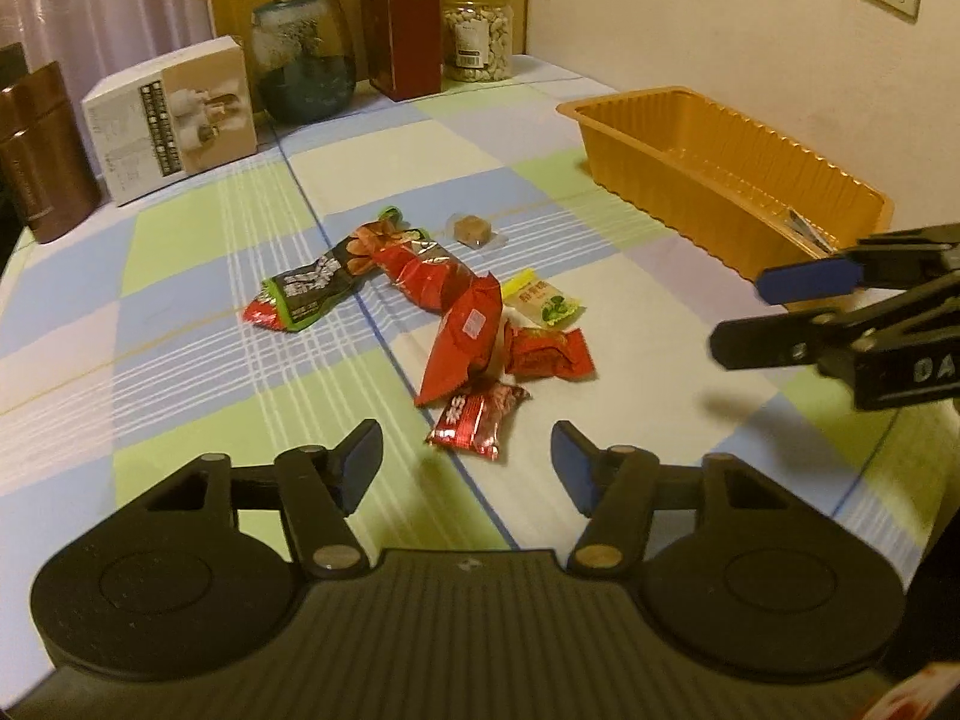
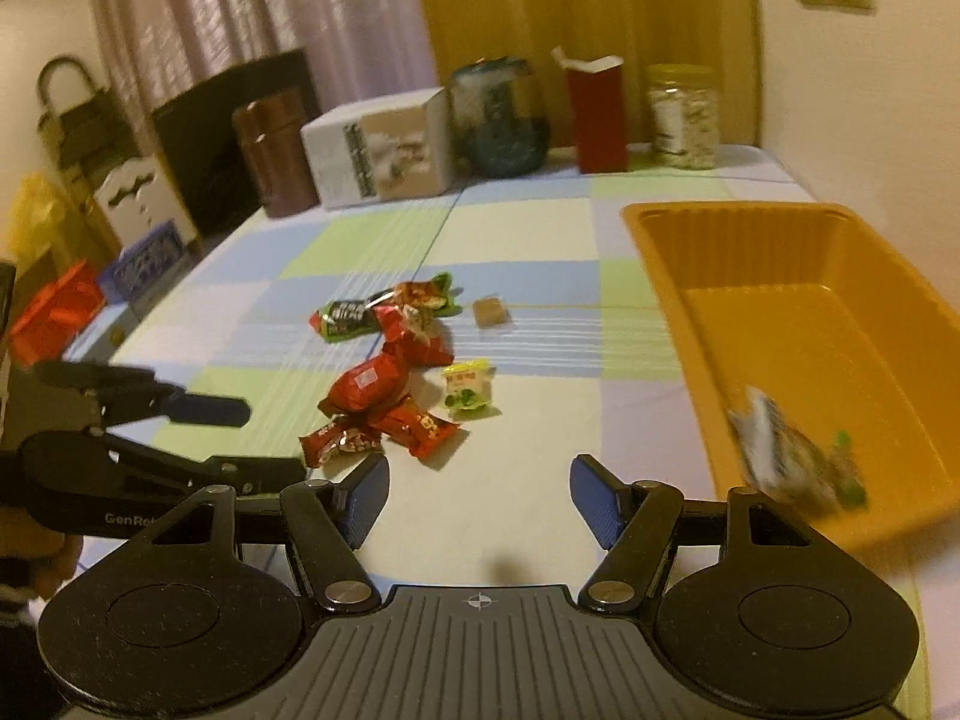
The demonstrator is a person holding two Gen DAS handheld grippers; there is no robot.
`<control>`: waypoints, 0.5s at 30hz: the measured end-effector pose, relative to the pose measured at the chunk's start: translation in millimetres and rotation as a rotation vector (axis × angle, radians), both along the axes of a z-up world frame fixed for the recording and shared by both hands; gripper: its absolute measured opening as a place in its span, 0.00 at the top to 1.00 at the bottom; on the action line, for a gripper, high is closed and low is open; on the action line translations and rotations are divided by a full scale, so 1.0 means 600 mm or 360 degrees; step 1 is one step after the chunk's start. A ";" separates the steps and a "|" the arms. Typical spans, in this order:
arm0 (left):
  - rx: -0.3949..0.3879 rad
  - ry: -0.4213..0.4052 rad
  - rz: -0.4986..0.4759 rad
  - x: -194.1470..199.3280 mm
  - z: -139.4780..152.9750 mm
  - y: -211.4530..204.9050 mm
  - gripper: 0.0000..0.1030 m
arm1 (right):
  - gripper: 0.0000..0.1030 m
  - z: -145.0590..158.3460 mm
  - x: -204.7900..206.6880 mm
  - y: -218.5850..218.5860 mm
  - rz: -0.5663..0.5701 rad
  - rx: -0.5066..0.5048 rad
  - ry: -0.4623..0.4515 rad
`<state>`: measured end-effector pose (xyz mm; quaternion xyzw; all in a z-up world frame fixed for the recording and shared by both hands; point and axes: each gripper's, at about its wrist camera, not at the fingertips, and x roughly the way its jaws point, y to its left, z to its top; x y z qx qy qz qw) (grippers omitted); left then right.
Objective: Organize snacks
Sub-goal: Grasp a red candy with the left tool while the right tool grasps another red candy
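The left tongs point(image 1: 467, 468) hang apart and empty, with the small red snack packet point(image 1: 477, 417) lying on the bench point(image 1: 180, 324) straight ahead, just beyond the gap between their tips. Its long axis runs roughly crosswise to that gap. The right tongs point(image 2: 477, 495) are also apart and empty, beside the orange tray point(image 2: 660, 276), where one blurred wrapper point(image 2: 792, 456) sits. The snack pile lies ahead and left of them, so the left tongs look nearer.
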<state>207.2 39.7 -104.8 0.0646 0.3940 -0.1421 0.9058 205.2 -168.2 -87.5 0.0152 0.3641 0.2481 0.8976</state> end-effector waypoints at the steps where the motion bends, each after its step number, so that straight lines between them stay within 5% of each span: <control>1: -0.0007 0.0007 -0.0011 0.008 -0.005 0.001 0.47 | 0.39 -0.006 0.008 0.004 0.0023 -0.0012 0.0002; 15: -0.0037 0.0066 -0.0126 0.055 -0.041 -0.010 0.76 | 0.46 -0.048 0.074 0.046 0.0165 -0.0147 0.0019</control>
